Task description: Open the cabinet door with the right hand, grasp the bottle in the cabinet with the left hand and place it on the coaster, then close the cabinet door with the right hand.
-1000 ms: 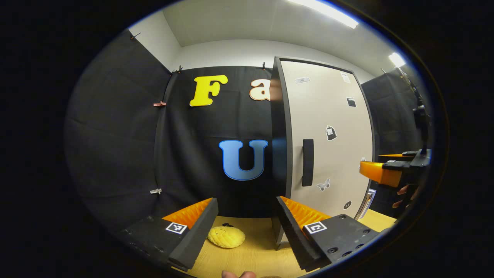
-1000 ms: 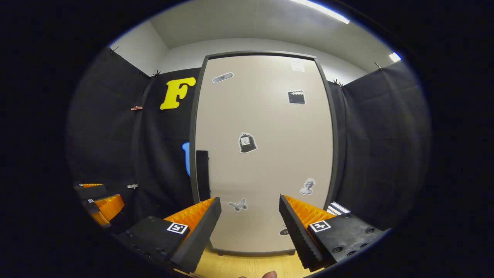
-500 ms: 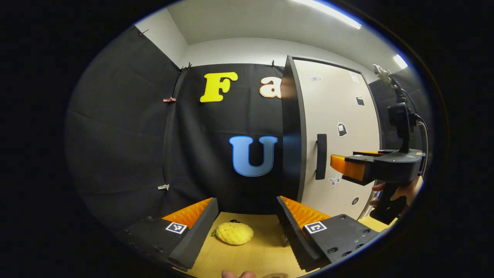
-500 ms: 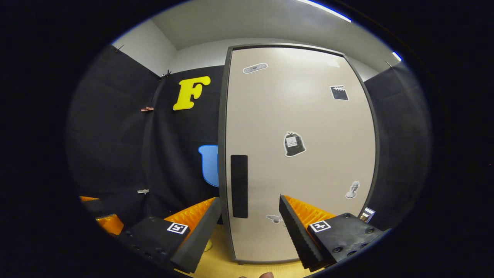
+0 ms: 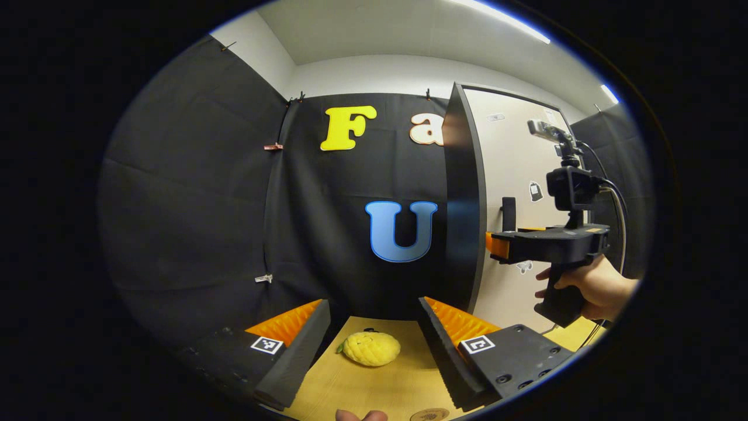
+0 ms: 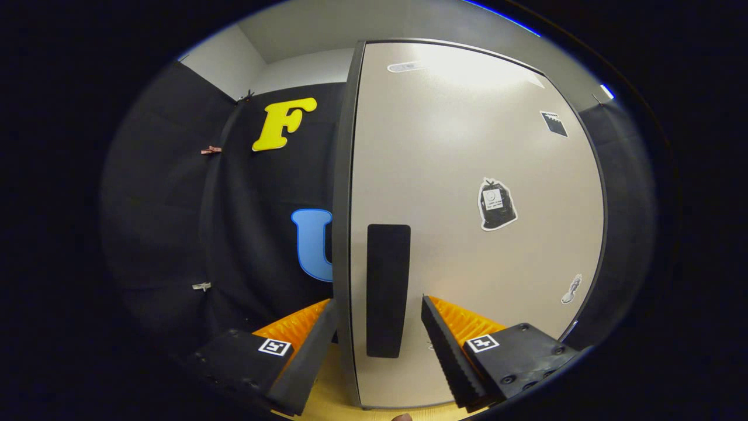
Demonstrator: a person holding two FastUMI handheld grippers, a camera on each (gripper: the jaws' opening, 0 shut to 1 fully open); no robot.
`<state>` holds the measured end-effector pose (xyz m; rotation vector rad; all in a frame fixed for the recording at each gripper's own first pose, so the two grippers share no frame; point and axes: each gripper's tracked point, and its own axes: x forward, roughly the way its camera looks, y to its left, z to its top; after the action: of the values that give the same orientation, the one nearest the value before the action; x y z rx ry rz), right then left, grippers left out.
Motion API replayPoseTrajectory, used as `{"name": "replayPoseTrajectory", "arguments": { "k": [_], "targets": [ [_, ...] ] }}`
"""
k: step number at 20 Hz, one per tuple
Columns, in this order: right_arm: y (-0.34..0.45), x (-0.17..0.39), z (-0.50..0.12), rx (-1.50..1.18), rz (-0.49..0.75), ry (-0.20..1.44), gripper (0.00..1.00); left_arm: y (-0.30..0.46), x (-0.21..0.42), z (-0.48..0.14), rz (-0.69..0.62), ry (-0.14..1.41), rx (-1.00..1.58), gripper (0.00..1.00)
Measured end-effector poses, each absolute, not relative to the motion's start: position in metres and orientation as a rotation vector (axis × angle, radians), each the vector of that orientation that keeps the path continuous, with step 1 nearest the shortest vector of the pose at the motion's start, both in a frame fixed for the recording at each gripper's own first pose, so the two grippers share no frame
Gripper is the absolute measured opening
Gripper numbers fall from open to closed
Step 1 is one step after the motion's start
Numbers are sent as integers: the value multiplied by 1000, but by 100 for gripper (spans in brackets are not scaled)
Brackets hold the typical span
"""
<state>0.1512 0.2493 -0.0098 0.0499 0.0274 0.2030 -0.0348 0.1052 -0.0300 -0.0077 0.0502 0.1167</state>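
Observation:
The cabinet's beige door (image 6: 479, 175) stands closed, with a black vertical handle (image 6: 387, 289) near its left edge. My right gripper (image 6: 378, 304) is open, close to the door, and the handle shows in the gap between its two fingers. In the left gripper view the right gripper (image 5: 492, 244) is held by a hand (image 5: 584, 286), its tips level with the handle (image 5: 508, 211). My left gripper (image 5: 374, 304) is open over the wooden table (image 5: 350, 392) with nothing between its fingers. A round brown coaster (image 5: 429, 415) lies at the bottom edge.
A yellow lemon-shaped toy (image 5: 371, 349) lies on the table ahead of the left gripper, left of the cabinet's dark side panel (image 5: 464, 204). Stickers dot the door. Black cloth walls close in the left and back.
The right gripper moved left and closer to the door, bringing the handle between its fingers. The left gripper's view swung left, so the cabinet slid right.

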Motion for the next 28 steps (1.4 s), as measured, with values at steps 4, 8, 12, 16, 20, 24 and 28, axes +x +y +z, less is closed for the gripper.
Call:
{"name": "replayPoseTrajectory", "arguments": {
  "k": [4,8,12,16,20,24,28],
  "targets": [
    [245,159,-8,16,132,-3,56,112,-36,-35,132,66,-9,95],
    [243,160,-10,77,148,28,24,112,-40,-34,140,65,-5,95],
    [244,148,-8,43,198,38,20,109,-41,-33,136,62,-17,95],
    [243,122,-1,48,251,26,20,100,-49,-31,134,59,-3,95],
    [235,94,8,74,297,16,20,97,-52,-29,140,57,-14,95],
    [216,59,11,89,357,26,20,90,-57,-25,142,49,-2,95],
    [194,31,12,97,405,44,20,83,-60,-21,141,42,0,95]
  ]
}}
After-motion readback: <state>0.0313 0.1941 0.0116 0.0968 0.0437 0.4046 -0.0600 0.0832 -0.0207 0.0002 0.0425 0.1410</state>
